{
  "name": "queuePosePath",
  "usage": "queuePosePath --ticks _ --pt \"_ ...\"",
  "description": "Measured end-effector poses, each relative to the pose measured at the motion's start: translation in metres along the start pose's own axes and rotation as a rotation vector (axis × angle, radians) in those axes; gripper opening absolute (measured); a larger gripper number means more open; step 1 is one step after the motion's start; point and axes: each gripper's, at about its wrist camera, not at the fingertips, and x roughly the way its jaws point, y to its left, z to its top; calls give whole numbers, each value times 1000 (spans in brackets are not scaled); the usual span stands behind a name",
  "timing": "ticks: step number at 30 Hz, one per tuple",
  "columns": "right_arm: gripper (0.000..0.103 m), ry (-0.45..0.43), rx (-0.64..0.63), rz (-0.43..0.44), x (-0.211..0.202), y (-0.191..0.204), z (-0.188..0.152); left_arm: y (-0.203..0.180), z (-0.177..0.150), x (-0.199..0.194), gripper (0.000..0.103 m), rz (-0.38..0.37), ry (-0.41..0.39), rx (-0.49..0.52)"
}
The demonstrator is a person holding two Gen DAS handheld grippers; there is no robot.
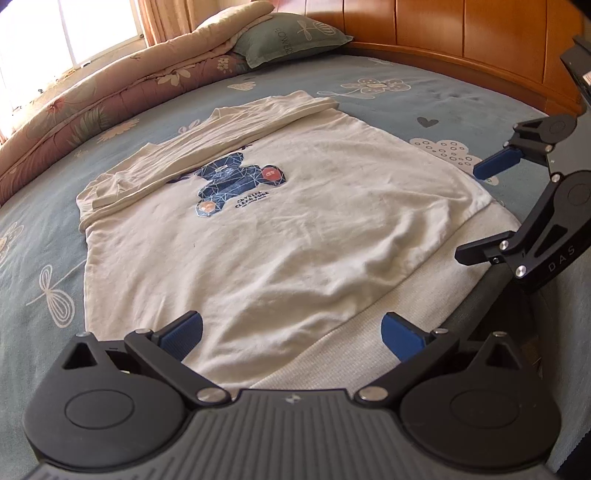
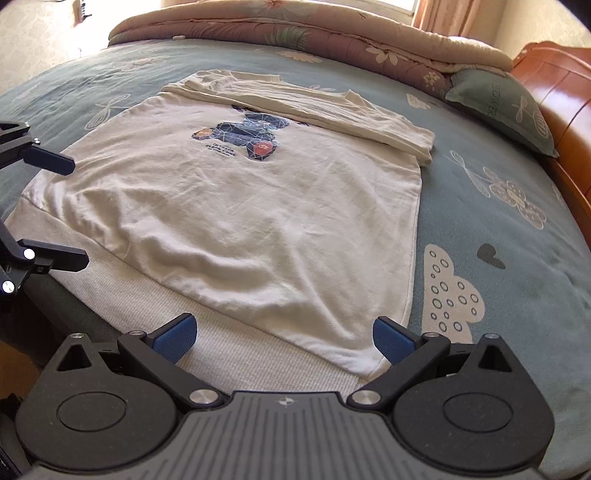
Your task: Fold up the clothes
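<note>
Both grippers, left gripper (image 1: pixel 291 334) and right gripper (image 2: pixel 284 334), hover spread above the shirt (image 1: pixel 266 229) hem

L claw (image 1: pixel 291 334) wide open, blue pads apart, nothing btwn them, held low & level. R claw (image 2: pixel 284 334) also wide open, empty, same low pose, just beside L, both pointing fwd.

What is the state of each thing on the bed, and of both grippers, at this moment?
T-shirt: spread flat on the bed, print side up, far part with the sleeves folded over onto the body, lower hem unfolded.
Left gripper: open, at the ribbed hem, holding nothing.
Right gripper: open, at the ribbed hem near a corner, holding nothing.
Quilt: folded in a long roll along the far edge.
Pillow: lying against the quilt, by the headboard.
</note>
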Motion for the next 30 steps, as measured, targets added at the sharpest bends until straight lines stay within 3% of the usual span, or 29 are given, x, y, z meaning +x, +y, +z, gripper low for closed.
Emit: queuePosePath --ticks 7,14,24,30 --pt "103 -57 -290 -95 -21 16 -8 -11 -1 1 102 -6 -17 53" --pt "103 -68 -488 -81 -19 40 -19 -28 -6 5 102 -13 -21 132" --pt "103 -116 -580 -165 -13 48 -22 -40 0 10 102 -61 -27 183" --pt "103 -118 -532 -185 -26 26 -23 -54 8 15 102 -88 -35 217"
